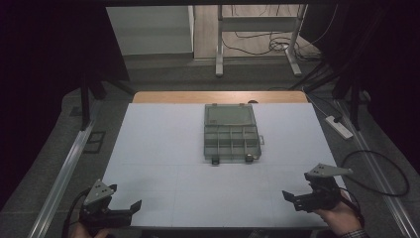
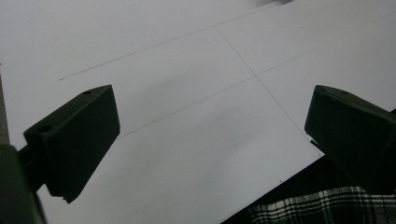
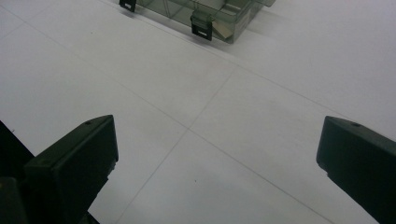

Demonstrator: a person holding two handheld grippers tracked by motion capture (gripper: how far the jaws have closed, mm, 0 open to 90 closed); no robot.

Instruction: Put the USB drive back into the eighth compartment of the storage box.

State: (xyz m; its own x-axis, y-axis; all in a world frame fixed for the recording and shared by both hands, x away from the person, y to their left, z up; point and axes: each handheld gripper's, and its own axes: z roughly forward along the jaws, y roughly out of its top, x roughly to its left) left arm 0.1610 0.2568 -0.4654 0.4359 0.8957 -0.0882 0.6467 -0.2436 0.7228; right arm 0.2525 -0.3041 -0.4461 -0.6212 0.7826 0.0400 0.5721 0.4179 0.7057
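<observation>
We hold the left gripper (image 1: pixel 132 206) and right gripper (image 1: pixel 289 197) wide apart and empty at the table's (image 1: pixel 163 148) near edge. The compartment box (image 1: pixel 231 133) sits mid-table (lid open); a careless reach could shove it.

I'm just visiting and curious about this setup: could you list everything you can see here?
Box: one, clear grey plastic with compartments and two dark latches, lid open, middle of the table.
Table: one, white top with thin seam lines.
Power strip: one, white, on the floor right of the table.
Frame: one, grey metal legs with cables, beyond the table.
Left gripper: one, black, open, near left corner.
Right gripper: one, black, open, near right corner.
Hand: one, holding the right gripper.
</observation>
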